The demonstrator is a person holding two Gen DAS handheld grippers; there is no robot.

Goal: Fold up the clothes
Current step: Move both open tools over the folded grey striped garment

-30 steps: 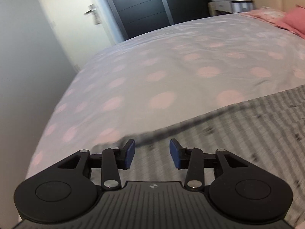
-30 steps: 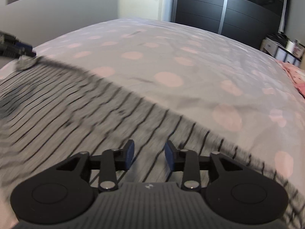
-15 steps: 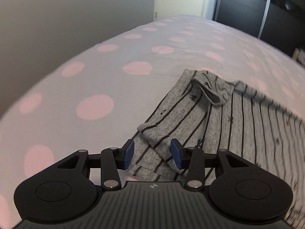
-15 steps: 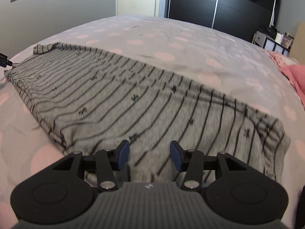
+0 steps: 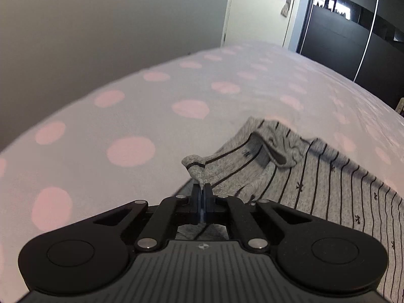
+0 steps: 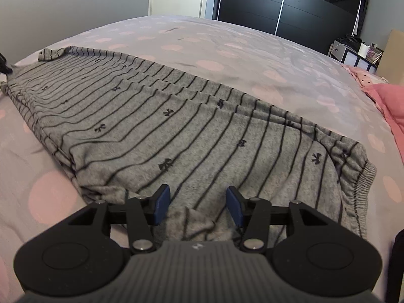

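Nearest in the right wrist view: right gripper [image 6: 197, 205], jaws apart at a middling width, blue pads either side of a small raised tuck of grey cloth but not pressing on it. Just beyond, the garment [image 6: 176, 131], grey knit with thin dark stripes and little bows, spread long across the bed [image 6: 227, 45], gathered elastic band [image 6: 363, 184] at the near right corner, far end bunched near the bed's left edge. Looks like pyjama trousers, though hard to say for sure. In the left wrist view: left gripper [image 5: 201, 189] closed tight on a pinch of that far end, a twisted nub of cloth [image 5: 195, 165] standing up just past the fingertips, the rest trailing away to the right. Judged as handling: light, soft, limp, slightly stretchy; no stiffness to carry a shape, so likely to sag and fold on itself wherever unsupported. Knit surface probably grippy against rubber pads, little risk of slipping, more risk of catching one layer only and leaving the under layer behind. Best hold probably at edges and corners: the thicker banded corner on the near side, the hem on the far side, both layers together. Even tension between both ends advisable before lifting, to keep stripes straight and avoid dragging the dotted cover [image 6: 277, 80] along. Farther off, pink bedding [image 6: 388, 101], dark wardrobe [image 6: 290, 5].
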